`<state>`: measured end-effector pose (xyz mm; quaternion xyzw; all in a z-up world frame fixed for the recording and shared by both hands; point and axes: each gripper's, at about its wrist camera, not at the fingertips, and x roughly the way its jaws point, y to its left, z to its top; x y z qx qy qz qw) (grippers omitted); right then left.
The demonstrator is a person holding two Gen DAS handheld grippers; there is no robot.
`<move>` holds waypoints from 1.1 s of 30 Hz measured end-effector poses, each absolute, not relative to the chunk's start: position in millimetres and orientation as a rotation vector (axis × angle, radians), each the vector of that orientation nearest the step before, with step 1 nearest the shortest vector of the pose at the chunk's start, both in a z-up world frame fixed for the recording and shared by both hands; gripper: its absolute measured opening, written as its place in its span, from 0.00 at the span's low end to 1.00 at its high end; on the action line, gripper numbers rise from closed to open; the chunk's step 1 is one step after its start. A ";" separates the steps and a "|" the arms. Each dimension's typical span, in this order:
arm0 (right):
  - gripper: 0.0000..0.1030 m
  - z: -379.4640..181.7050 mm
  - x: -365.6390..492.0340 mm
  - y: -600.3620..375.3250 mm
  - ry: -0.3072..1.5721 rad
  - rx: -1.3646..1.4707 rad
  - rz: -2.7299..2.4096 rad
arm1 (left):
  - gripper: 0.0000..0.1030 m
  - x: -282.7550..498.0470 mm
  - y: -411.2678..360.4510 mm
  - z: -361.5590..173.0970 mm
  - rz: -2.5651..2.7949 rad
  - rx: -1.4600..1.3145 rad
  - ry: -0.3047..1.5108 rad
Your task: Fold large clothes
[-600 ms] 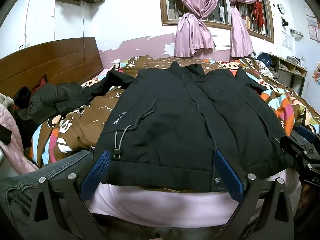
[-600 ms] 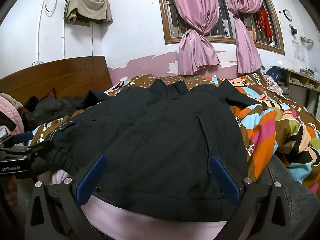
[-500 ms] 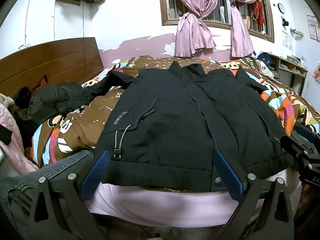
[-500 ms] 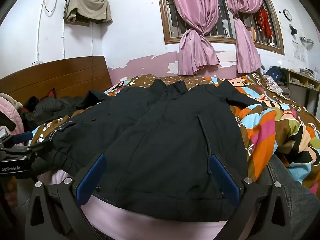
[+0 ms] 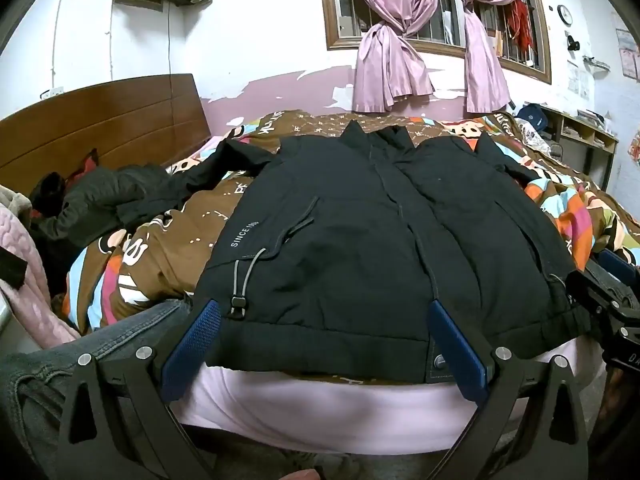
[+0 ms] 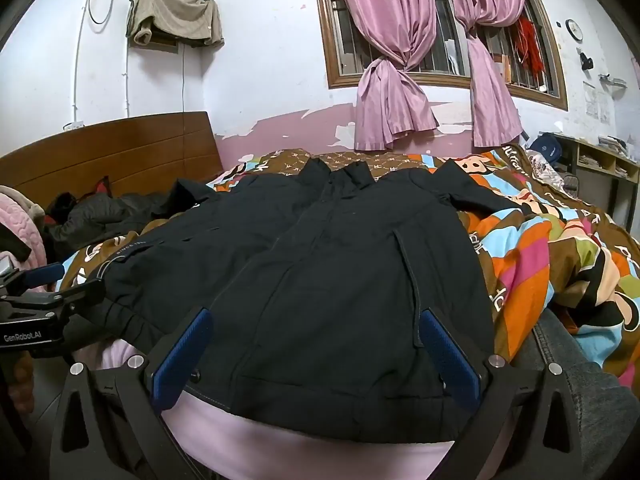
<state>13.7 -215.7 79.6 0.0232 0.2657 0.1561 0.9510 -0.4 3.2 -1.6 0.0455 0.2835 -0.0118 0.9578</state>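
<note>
Nothing has moved since half a second ago: the black jacket lies flat and unfolded, while left gripper and right gripper wait spread, holding nothing.

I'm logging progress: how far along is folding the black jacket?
Done: the black jacket lies spread flat on the bed, front closed. In hand: nothing; the left gripper and right gripper hover open at its hem. Left: every fold, sleeves included.
</note>
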 end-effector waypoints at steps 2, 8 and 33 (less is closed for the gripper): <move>1.00 79.3 13.9 -215.7 0.541 0.047 0.318 | 0.98 -0.7 1.2 -1.9 -0.023 0.090 0.576; 1.00 78.8 13.9 -215.9 0.541 0.046 0.318 | 0.98 -0.9 1.0 -1.9 -0.023 0.091 0.578; 1.00 76.8 14.8 -216.1 0.545 0.045 0.317 | 0.98 -1.5 3.0 -1.9 -0.021 0.094 0.582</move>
